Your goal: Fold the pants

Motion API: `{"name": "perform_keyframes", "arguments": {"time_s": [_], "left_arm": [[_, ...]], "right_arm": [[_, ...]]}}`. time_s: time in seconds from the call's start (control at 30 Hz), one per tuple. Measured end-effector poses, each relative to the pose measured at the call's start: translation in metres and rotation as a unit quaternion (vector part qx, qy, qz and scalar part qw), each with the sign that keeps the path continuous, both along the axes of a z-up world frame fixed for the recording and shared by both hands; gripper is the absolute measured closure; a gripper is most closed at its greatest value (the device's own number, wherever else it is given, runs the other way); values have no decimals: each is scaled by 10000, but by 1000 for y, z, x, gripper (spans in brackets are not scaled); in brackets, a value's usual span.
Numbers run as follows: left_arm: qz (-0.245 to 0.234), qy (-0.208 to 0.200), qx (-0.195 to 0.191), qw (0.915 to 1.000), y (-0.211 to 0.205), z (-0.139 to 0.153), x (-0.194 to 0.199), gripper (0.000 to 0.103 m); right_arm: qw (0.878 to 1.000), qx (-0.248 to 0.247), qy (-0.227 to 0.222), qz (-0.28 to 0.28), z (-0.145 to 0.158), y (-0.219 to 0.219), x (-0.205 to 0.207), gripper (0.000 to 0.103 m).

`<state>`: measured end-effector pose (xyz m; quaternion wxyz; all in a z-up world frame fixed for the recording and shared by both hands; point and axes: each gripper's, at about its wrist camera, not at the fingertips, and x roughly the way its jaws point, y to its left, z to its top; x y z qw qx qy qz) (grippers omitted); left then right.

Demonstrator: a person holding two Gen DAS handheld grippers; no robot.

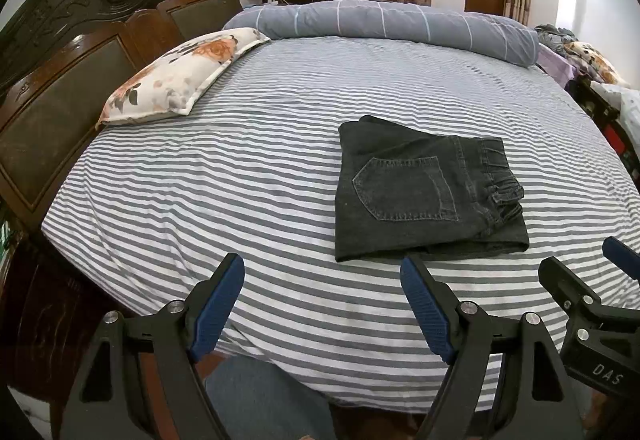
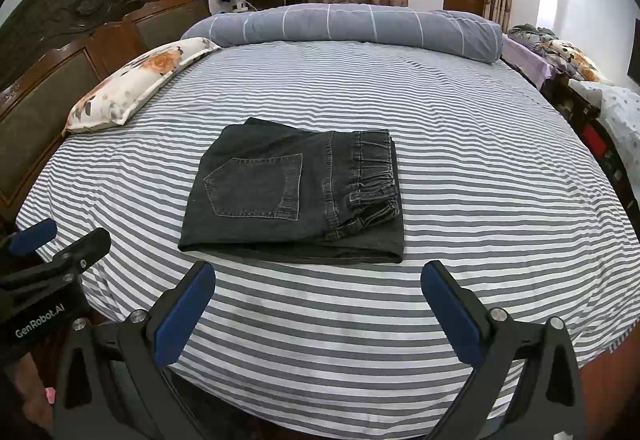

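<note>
A bed dressed in a grey-and-white striped sheet carries a pair of dark denim pants, folded into a compact rectangle with a back pocket facing up and the elastic waistband at the right. A floral pillow lies against the carved wooden headboard at the left, and a rolled grey checked duvet stretches across the bed's far edge.

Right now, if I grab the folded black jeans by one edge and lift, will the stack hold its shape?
Probably not. The black jeans lie in loose stacked layers, so lifting one edge would likely let them unfold and droop. The bunched waistband looks thicker, so that side may sag. Denim on the striped sheet would probably drag, not slide.
</note>
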<state>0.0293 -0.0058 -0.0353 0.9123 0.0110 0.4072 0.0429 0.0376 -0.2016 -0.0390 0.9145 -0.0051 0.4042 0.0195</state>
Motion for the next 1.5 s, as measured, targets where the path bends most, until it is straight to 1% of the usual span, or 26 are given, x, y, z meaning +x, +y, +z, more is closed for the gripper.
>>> {"name": "perform_keyframes", "arguments": {"time_s": [1.23,1.5], "left_arm": [[-80,77,97,9999,-1,-10,3,22],[-87,88,115,9999,-2,-12,4,22]], "right_arm": [[9998,-79,156,98,-8,-2,1,1],[9996,-59,233,122,-18,-3,3,1]]}}
